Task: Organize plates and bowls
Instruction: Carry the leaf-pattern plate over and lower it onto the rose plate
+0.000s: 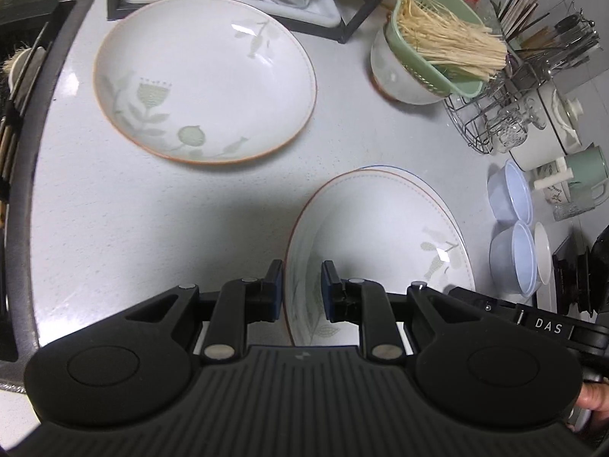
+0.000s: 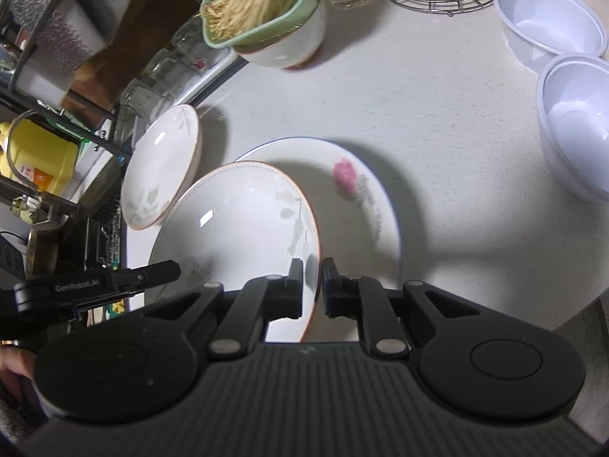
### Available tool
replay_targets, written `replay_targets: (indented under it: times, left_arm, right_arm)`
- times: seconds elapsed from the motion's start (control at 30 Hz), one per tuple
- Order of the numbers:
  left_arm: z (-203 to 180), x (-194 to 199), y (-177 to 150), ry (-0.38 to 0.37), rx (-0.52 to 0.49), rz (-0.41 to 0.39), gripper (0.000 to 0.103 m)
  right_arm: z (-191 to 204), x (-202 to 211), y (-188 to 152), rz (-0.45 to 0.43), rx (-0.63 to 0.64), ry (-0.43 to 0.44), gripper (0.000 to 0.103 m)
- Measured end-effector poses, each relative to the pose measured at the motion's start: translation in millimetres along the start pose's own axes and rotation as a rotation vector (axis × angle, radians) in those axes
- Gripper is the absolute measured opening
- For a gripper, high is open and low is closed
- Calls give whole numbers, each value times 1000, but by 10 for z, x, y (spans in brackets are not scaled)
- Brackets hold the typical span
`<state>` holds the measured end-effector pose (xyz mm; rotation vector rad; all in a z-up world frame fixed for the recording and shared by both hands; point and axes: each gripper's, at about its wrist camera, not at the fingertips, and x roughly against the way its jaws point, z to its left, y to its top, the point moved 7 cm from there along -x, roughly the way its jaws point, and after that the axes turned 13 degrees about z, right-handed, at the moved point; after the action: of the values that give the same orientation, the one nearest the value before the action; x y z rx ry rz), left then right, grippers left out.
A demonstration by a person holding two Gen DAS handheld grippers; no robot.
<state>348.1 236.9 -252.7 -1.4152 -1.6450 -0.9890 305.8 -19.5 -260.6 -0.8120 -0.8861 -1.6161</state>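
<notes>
Both grippers hold one orange-rimmed leaf-pattern plate. My left gripper is shut on its left rim, and my right gripper is shut on its right rim. The held plate is partly over a blue-rimmed plate with a pink flower, whose edge peeks out behind it. I cannot tell whether the two touch. A second leaf-pattern plate lies alone on the white counter to the left. Each wrist view also shows the other gripper's body at its edge.
A white bowl holding a green strainer of pale straw stands at the back. Two translucent plastic bowls sit to the right, near a wire rack and cutlery. A dark rack frame stands behind, and the sink borders the left.
</notes>
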Motion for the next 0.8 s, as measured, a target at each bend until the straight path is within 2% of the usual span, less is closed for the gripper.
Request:
replay_targets:
  times: [0.37, 0.8]
  left_arm:
    - [-176, -162, 34, 88, -46, 4, 23]
    - [-254, -157, -6, 179, -92, -23, 23]
  right_arm:
    - [-115, -21, 155, 10, 99, -62, 13]
    - [-98, -58, 140, -20, 187, -109, 13]
